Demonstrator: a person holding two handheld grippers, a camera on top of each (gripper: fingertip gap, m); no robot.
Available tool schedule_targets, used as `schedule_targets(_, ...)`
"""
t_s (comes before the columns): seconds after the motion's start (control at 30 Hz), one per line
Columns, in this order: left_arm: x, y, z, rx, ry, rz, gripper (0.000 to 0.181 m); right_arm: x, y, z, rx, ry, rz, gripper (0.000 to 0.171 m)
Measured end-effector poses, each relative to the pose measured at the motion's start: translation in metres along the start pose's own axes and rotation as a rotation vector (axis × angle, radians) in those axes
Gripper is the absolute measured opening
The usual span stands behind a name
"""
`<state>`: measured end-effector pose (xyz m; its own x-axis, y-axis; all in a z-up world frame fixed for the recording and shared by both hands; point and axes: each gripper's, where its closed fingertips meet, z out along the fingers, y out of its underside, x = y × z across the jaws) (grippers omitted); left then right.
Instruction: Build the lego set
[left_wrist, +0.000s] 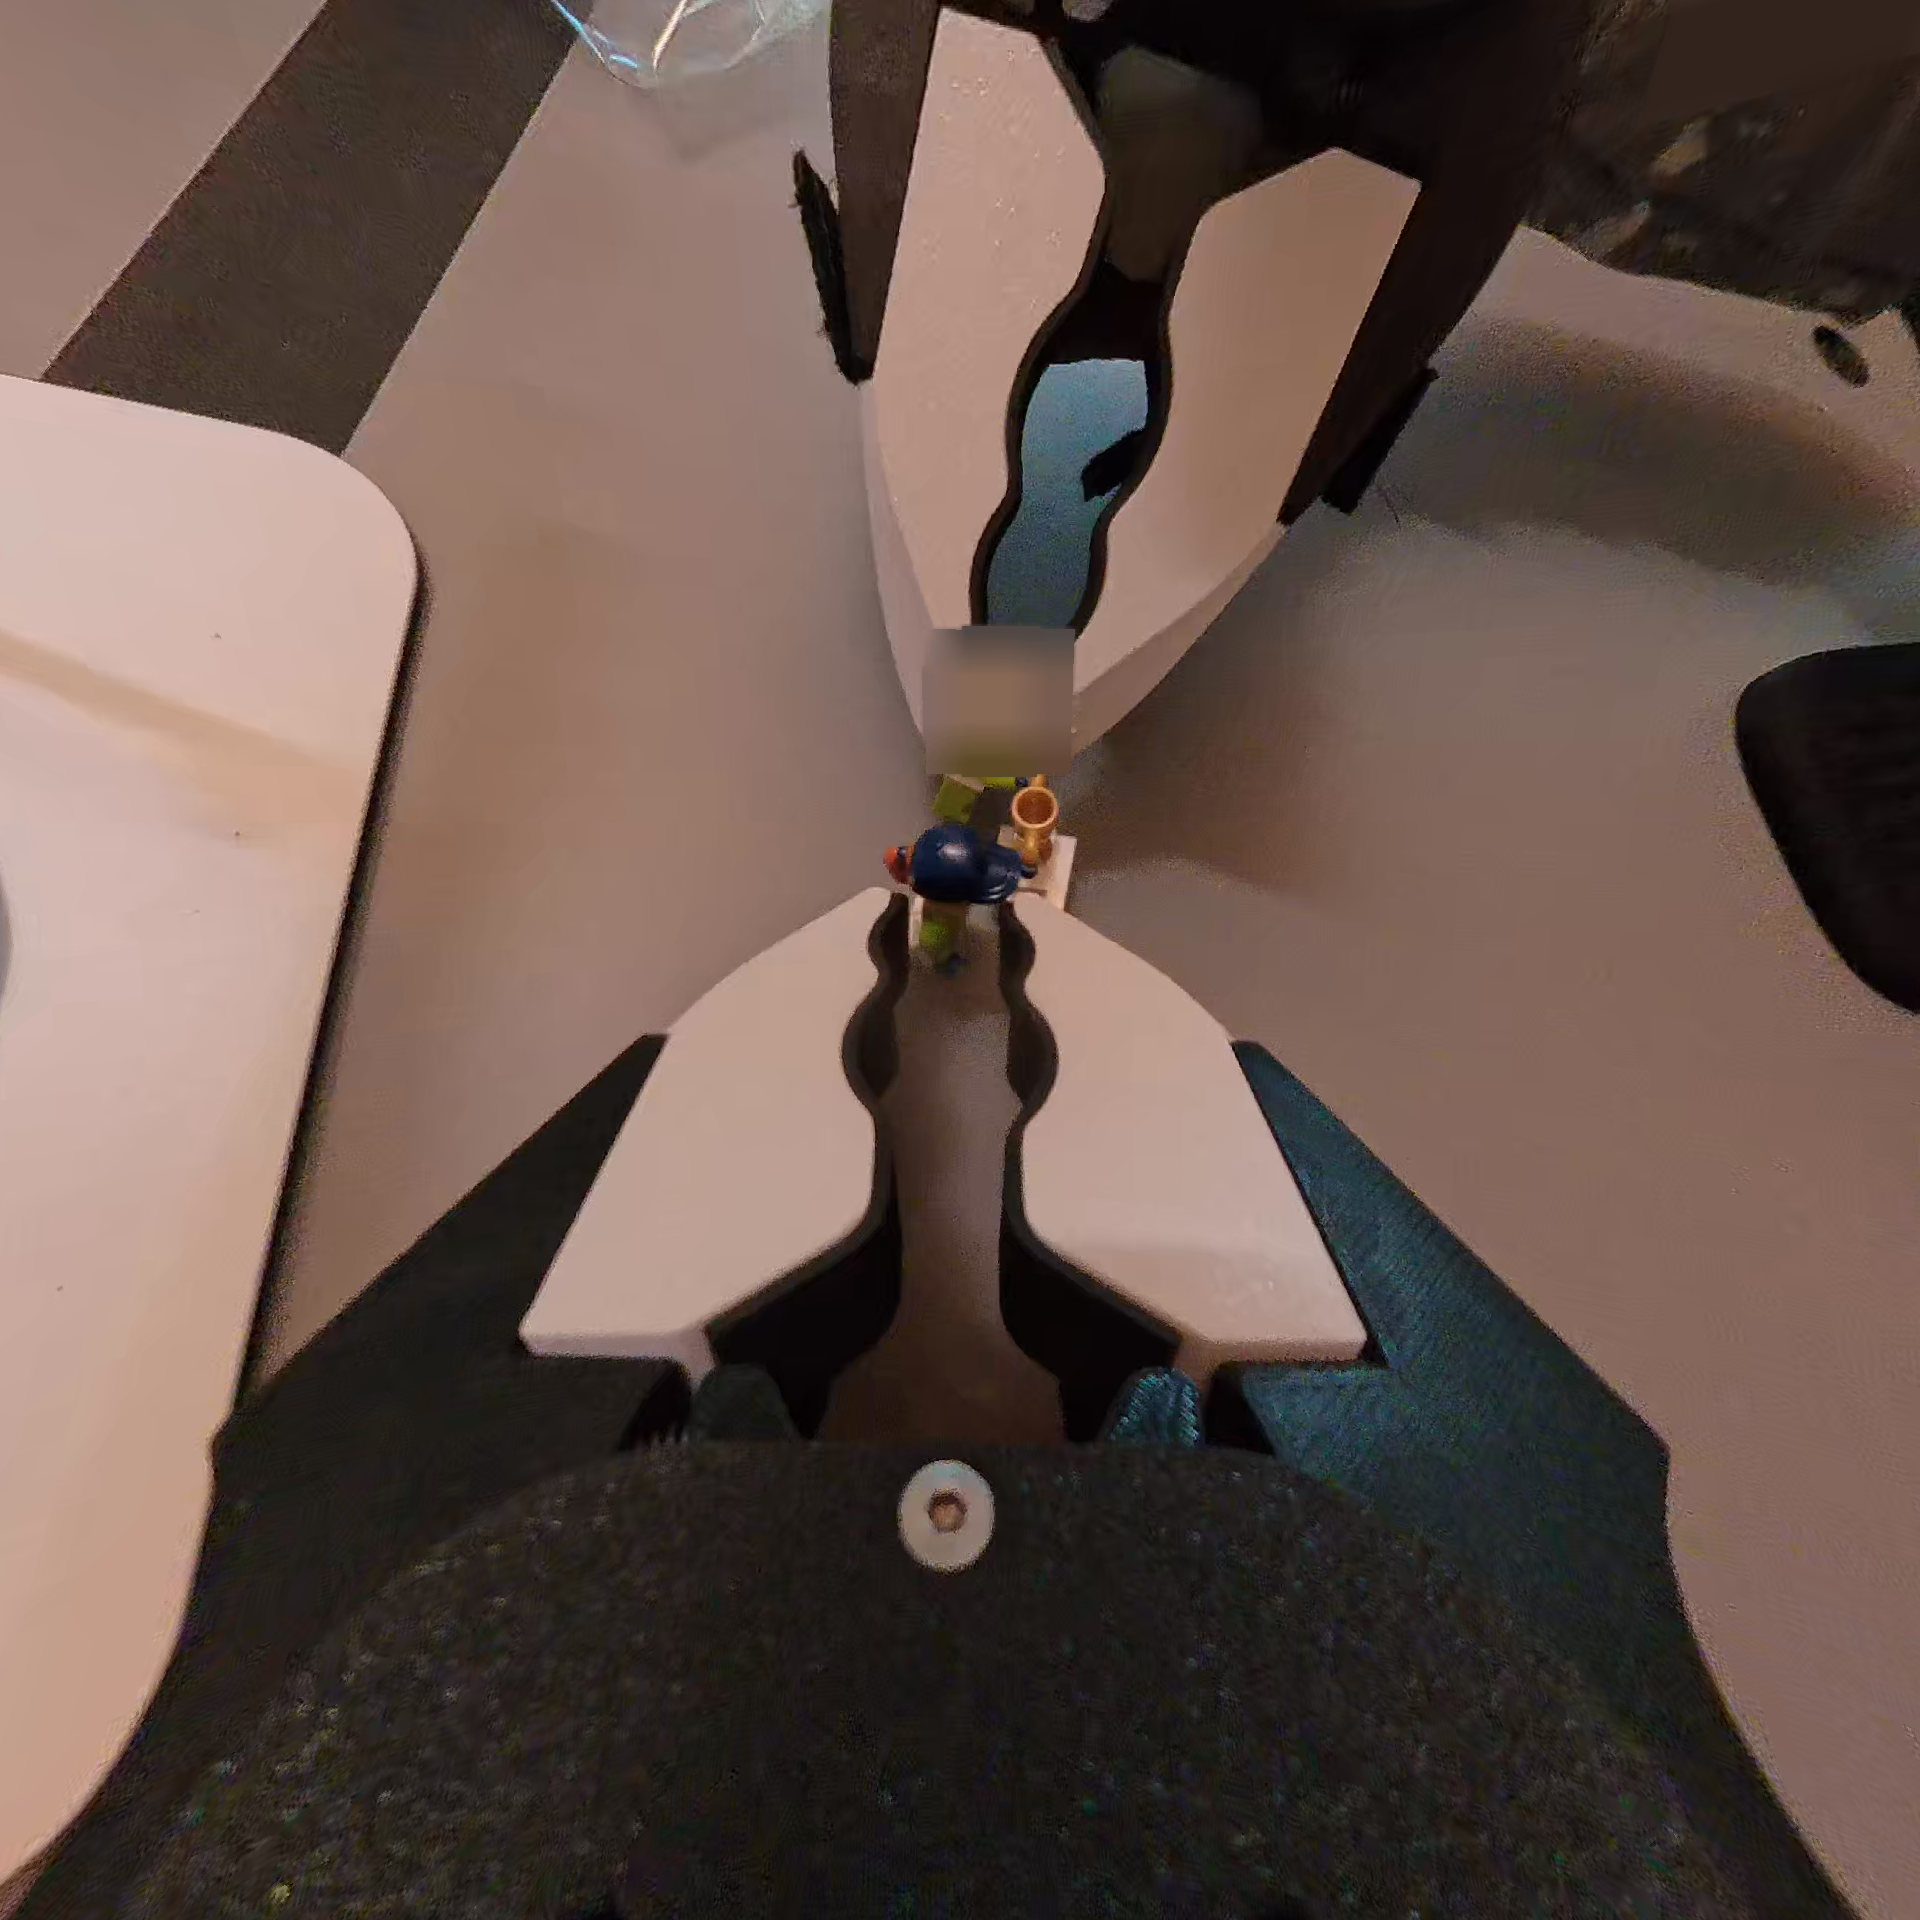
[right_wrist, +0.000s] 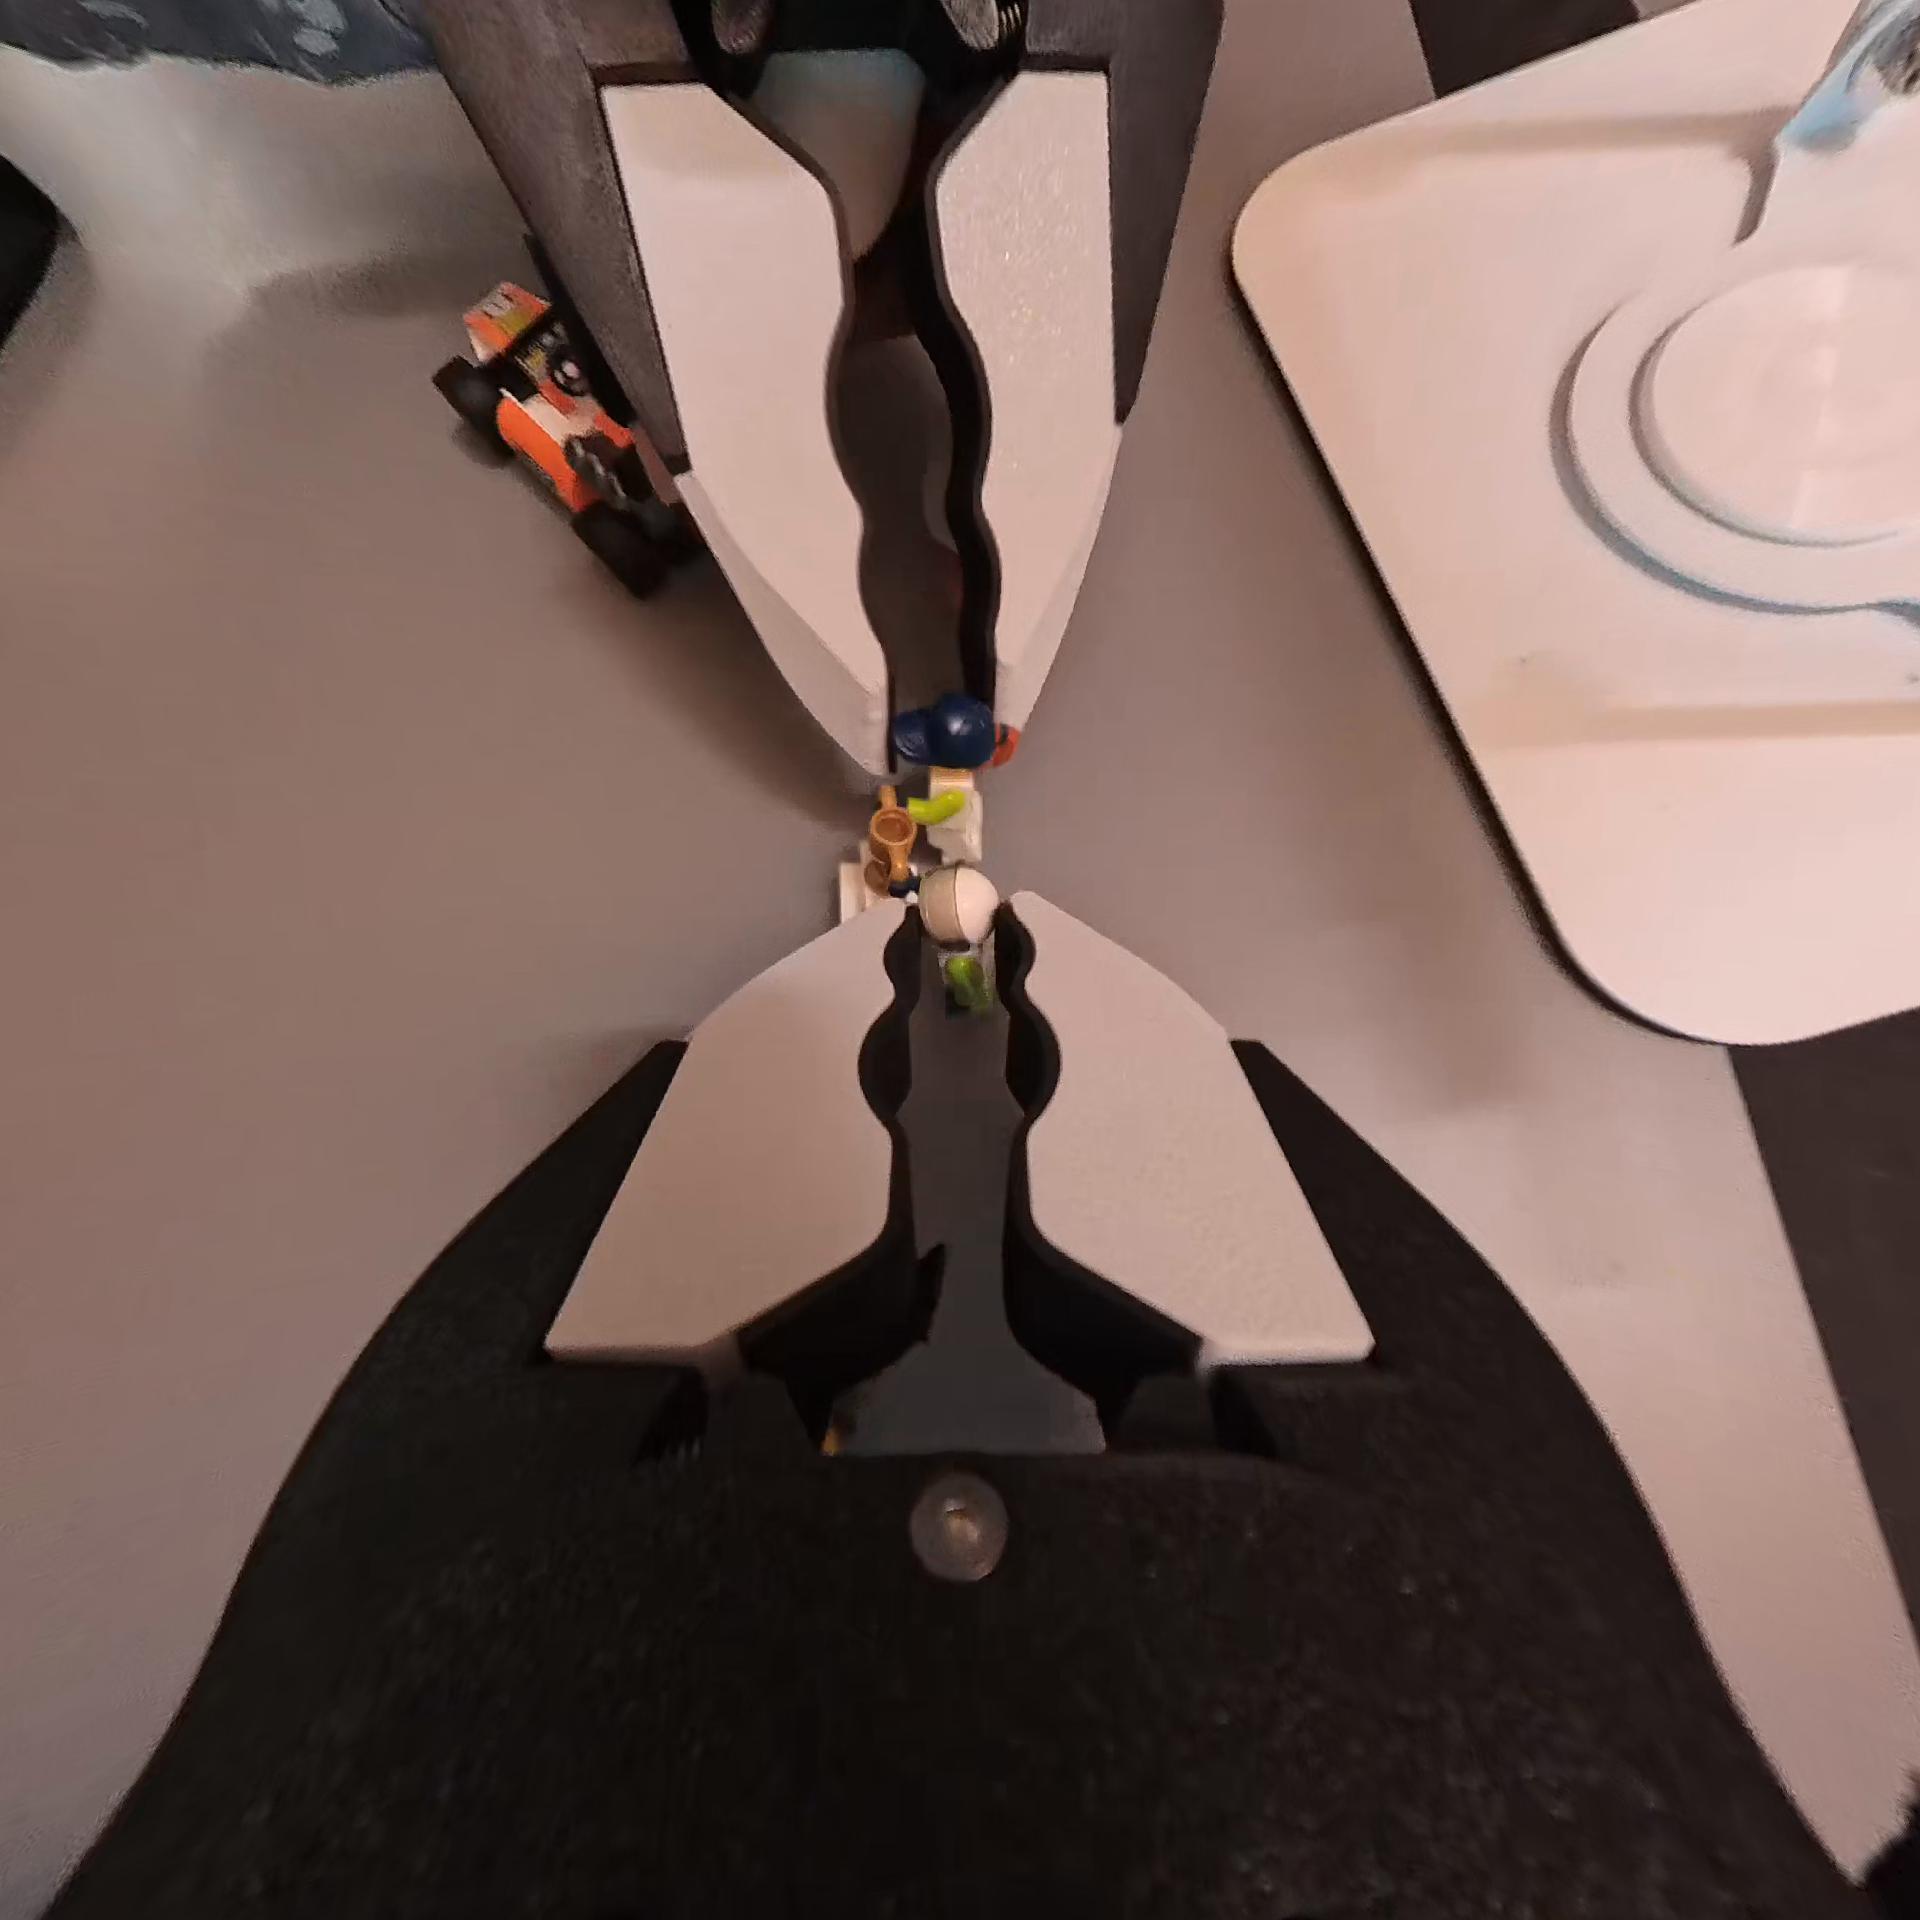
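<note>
My two grippers face each other tip to tip over the grey table. My left gripper (left_wrist: 948, 920) is shut on a minifigure with a dark blue cap (left_wrist: 954, 864) and lime arms; it also shows in the right wrist view (right_wrist: 948, 729). My right gripper (right_wrist: 951, 930) is shut on a minifigure with a white helmet (right_wrist: 958, 902); in the left wrist view a blurred patch hides it. A gold trophy (left_wrist: 1037, 816) on a small white piece (left_wrist: 1060, 875) sits between the two figures, and also shows in the right wrist view (right_wrist: 894, 831).
An orange, white and black lego car (right_wrist: 561, 436) stands on the table beside the left gripper. A white rounded board (right_wrist: 1455, 727) with a round disc lies to the side, seen also in the left wrist view (left_wrist: 156, 831). A clear plastic bag (left_wrist: 665, 42) lies far off. A black chair (left_wrist: 1849, 821) stands at the right. Less than 4 cm separates the two grippers' tips.
</note>
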<state>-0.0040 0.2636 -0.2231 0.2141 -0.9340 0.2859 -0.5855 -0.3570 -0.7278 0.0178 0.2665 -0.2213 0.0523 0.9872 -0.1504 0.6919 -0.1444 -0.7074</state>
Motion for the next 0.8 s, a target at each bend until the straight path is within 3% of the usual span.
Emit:
schedule_targets(0.27, -0.005, 0.005, 0.005, -0.016, -0.037, 0.039, 0.018, 0.001, 0.005, 0.004, 0.005, 0.020, -0.031, 0.014)
schedule_targets(0.37, -0.004, 0.006, 0.005, -0.020, -0.042, 0.051, 0.019, 0.001, 0.007, 0.001, -0.006, 0.031, -0.034, 0.022)
schedule_targets(0.5, -0.005, 0.006, 0.004, -0.024, -0.056, 0.075, 0.020, 0.002, 0.004, -0.016, -0.024, 0.159, -0.100, 0.028)
schedule_targets(0.67, -0.003, 0.004, 0.004, -0.012, -0.053, 0.108, 0.020, -0.034, 0.002, -0.015, -0.072, 0.300, -0.274, 0.006)
schedule_targets(0.8, -0.005, 0.004, 0.007, -0.023, -0.050, 0.103, 0.014, -0.030, 0.006, 0.006, -0.123, 0.404, -0.263, 0.002)
